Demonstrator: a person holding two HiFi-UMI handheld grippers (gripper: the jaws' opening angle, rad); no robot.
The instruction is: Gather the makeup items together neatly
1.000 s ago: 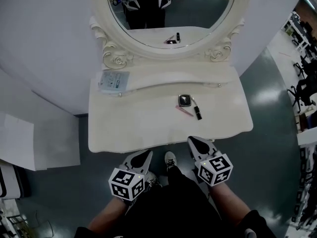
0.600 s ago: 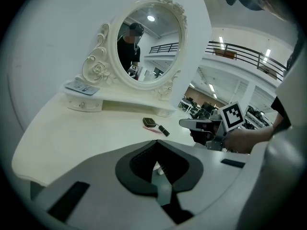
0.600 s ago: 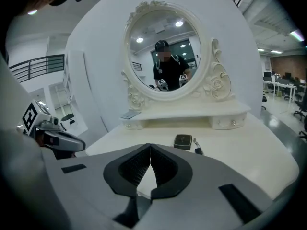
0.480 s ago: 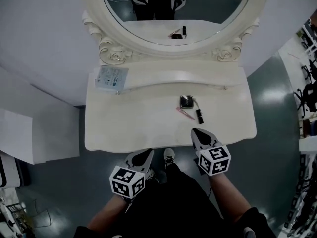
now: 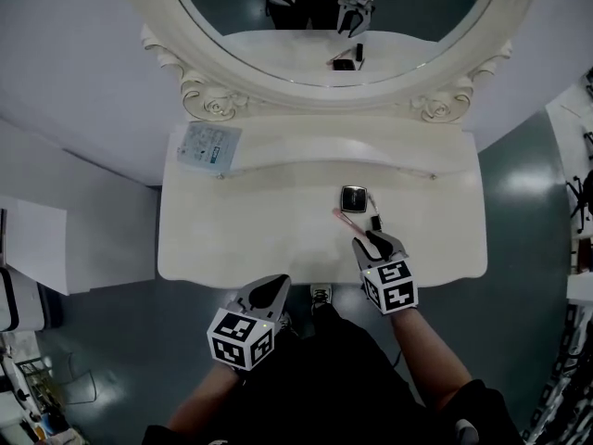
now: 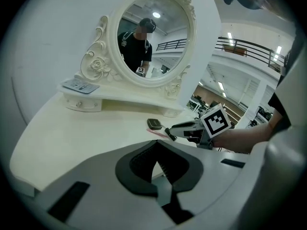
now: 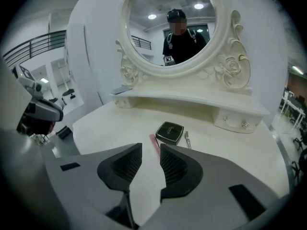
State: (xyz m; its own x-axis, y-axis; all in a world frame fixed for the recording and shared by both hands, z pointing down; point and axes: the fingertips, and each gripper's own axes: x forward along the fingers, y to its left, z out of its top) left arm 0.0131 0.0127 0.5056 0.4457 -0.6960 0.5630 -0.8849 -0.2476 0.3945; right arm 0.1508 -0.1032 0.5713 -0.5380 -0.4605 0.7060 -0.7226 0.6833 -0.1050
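Note:
On the white vanity table lie a black square compact, a thin pink stick and a small black tube, close together right of centre. My right gripper hovers just in front of them, its jaws opening with nothing between them. The right gripper view shows the compact, the pink stick and a silver pin beyond the gripper. My left gripper is shut and empty, off the table's front edge. From its view I see the compact and the right gripper.
An oval mirror in a carved white frame stands at the back on a raised shelf with small drawer knobs. A pale blue card lies on the shelf's left end. Grey floor surrounds the table.
My right gripper has moved forward over the table up to the makeup items, and its jaws have parted. The left gripper has stayed by the front edge.

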